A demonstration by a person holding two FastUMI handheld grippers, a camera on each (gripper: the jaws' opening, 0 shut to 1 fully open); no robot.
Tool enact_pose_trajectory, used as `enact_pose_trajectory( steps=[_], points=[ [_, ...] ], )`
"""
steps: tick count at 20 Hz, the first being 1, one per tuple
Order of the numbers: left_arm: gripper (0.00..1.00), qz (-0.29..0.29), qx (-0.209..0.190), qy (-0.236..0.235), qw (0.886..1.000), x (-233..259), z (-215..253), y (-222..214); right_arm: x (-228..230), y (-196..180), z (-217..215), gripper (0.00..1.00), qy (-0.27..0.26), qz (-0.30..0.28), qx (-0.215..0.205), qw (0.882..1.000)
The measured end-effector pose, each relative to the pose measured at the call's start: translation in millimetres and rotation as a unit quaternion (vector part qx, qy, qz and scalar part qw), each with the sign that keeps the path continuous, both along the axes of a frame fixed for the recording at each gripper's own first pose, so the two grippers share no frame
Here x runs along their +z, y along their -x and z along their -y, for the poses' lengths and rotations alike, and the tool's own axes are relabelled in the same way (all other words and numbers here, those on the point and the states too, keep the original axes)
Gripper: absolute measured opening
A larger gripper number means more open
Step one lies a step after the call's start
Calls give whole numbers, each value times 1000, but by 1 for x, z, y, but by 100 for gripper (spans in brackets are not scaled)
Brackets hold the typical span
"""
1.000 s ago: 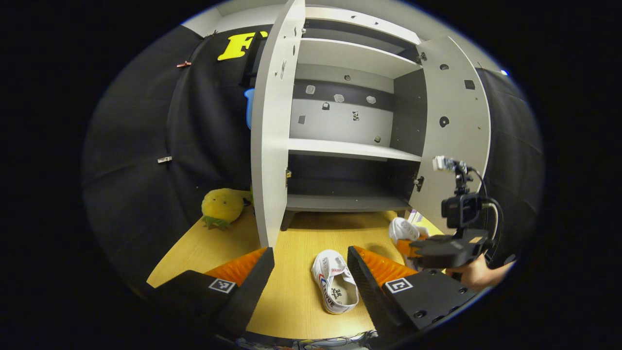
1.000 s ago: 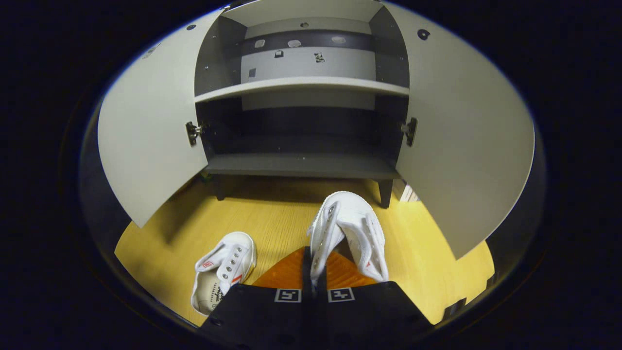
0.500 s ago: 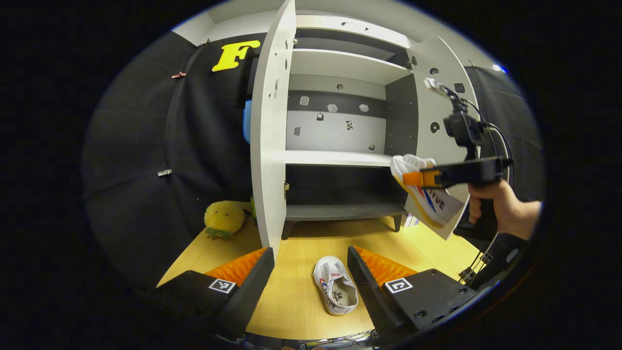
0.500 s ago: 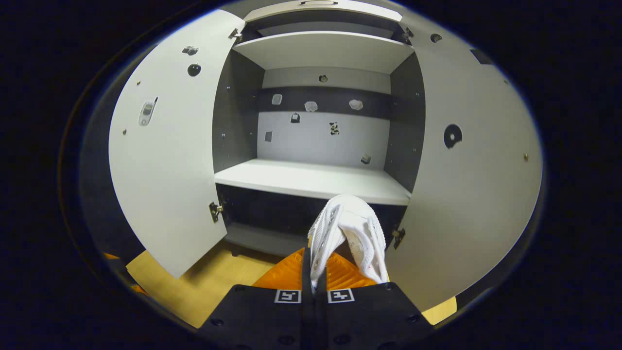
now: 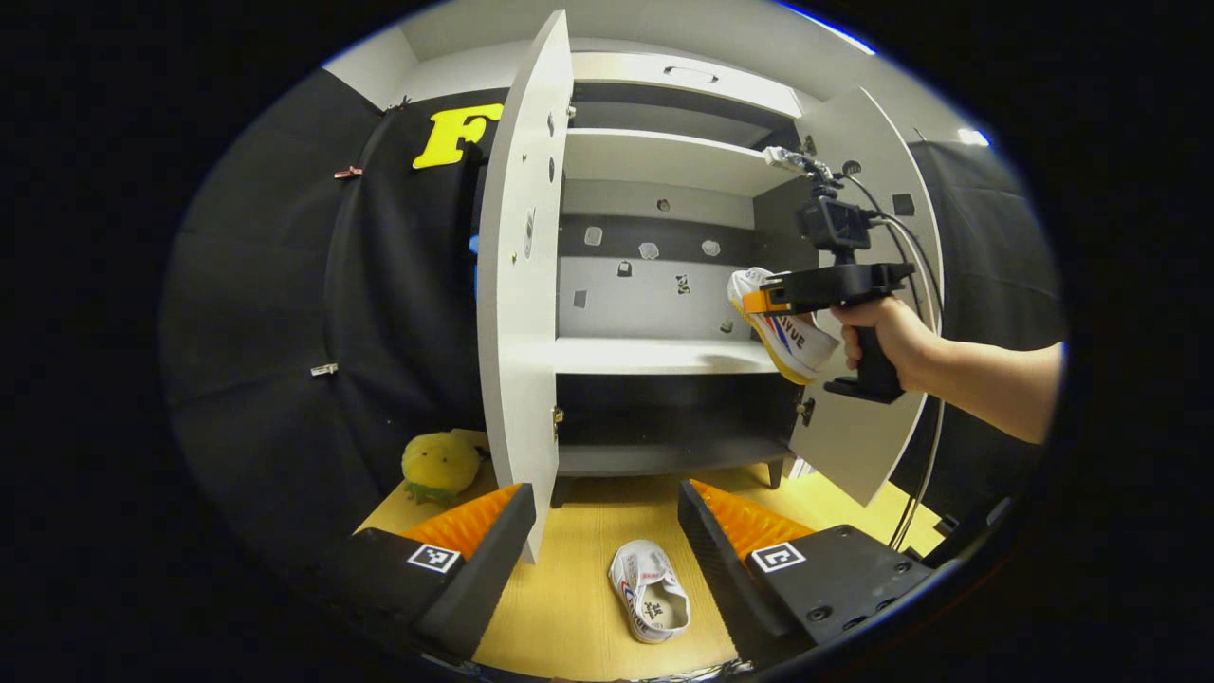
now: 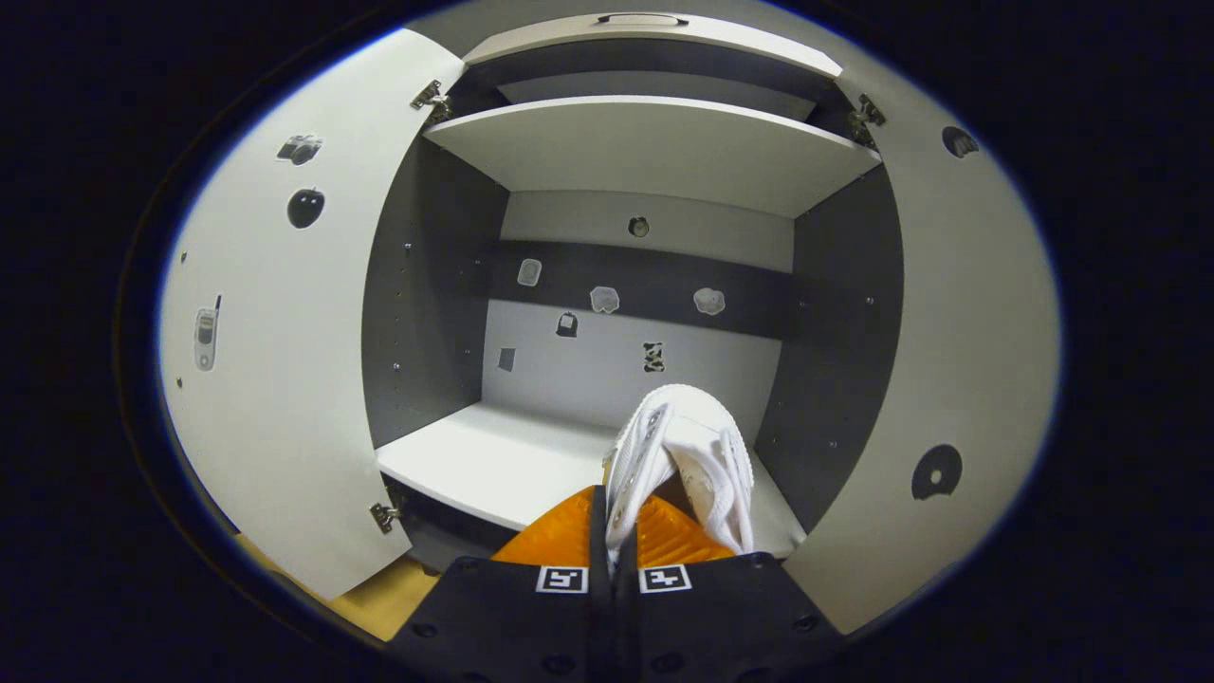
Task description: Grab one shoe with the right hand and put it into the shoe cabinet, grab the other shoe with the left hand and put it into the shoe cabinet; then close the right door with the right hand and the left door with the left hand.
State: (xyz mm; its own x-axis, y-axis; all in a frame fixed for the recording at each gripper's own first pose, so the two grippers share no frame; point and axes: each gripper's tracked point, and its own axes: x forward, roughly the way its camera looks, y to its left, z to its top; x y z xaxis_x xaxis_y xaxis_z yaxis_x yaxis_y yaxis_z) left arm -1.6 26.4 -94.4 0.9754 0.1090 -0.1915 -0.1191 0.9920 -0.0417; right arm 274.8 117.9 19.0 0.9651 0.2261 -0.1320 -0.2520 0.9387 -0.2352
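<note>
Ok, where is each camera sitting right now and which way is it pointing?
Left gripper view: rides the left gripper, low over the floor, facing the open cabinet; its open fingers frame the shoe on the floor; the right gripper and a hand show farther off.
Right gripper view: rides the right gripper, raised, facing the middle shelf; its fingers pinch the white shoe.
Shared: cabinet, both doors, carried shoe.

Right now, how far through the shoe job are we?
Nothing stowed yet. In hand: right gripper is shut on one white shoe, held at the middle shelf. Left: other shoe lies on the floor between the open left gripper fingers; both doors open.
</note>
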Motion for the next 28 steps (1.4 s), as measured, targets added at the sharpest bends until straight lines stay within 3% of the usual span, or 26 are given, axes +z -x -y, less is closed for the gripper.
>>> enact_pose_trajectory(
  steps=[6,11,23,25,28],
  points=[
    [95,-6,39,4,999,-6,-2,-12,20,-93,-10,5,9,2,-10,1000],
    [95,-8,75,15,997,-3,-2,-10,-7,-159,-15,4,30,-26,-17,999],
    [95,-3,141,1,990,8,-16,8,-90,-202,-18,5,62,-163,-53,983],
    [95,-2,149,1,989,10,-17,13,-93,-203,-16,7,59,-171,-66,981],
    [95,-1,155,6,988,9,-14,22,-96,-193,-12,23,62,-178,-69,980]
  ],
)
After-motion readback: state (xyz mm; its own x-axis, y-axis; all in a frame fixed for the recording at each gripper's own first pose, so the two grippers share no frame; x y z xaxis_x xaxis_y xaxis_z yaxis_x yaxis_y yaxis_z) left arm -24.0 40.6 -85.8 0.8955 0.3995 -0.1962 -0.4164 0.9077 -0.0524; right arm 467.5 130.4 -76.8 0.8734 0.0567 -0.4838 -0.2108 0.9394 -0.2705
